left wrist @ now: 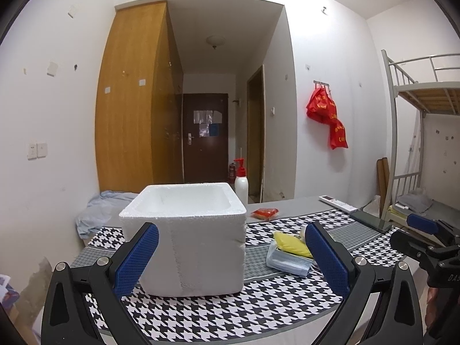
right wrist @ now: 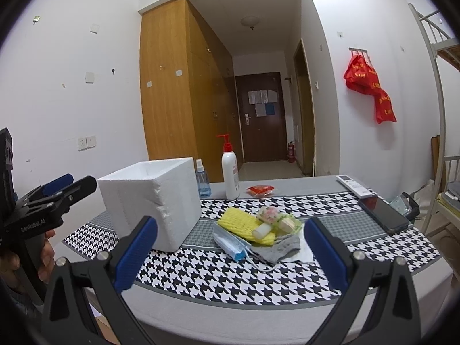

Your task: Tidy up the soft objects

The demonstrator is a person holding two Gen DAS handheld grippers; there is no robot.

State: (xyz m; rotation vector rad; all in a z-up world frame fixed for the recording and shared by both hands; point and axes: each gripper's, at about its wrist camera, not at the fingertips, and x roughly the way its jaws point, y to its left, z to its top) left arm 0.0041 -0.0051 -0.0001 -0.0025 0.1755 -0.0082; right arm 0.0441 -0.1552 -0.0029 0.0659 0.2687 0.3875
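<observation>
An open white foam box (left wrist: pixel 189 238) (right wrist: pixel 152 201) stands on the houndstooth cloth (right wrist: pixel 230 276). To its right lies a pile of soft things: a yellow sponge (right wrist: pixel 244 224) (left wrist: pixel 291 244), a pack of face masks (right wrist: pixel 230 243) (left wrist: pixel 287 261), a grey cloth (right wrist: pixel 280 247), a pink-and-white soft piece (right wrist: pixel 267 212) and a small white cylinder (right wrist: pixel 263 231). My left gripper (left wrist: pixel 230 261) is open in front of the box, nothing between its fingers. My right gripper (right wrist: pixel 230 258) is open short of the pile, holding nothing. In the right wrist view the left gripper (right wrist: pixel 57 192) shows at the left, held by a hand.
At the back of the table stand a white pump bottle (right wrist: pixel 230 172) and a small blue spray bottle (right wrist: pixel 202 184); a red packet (right wrist: pixel 260 190) lies beside them. A remote (right wrist: pixel 355 185) and a black phone (right wrist: pixel 383 214) lie at the right. A blue cloth (left wrist: pixel 97 212) sits far left; a bunk bed (left wrist: pixel 417 120) stands right.
</observation>
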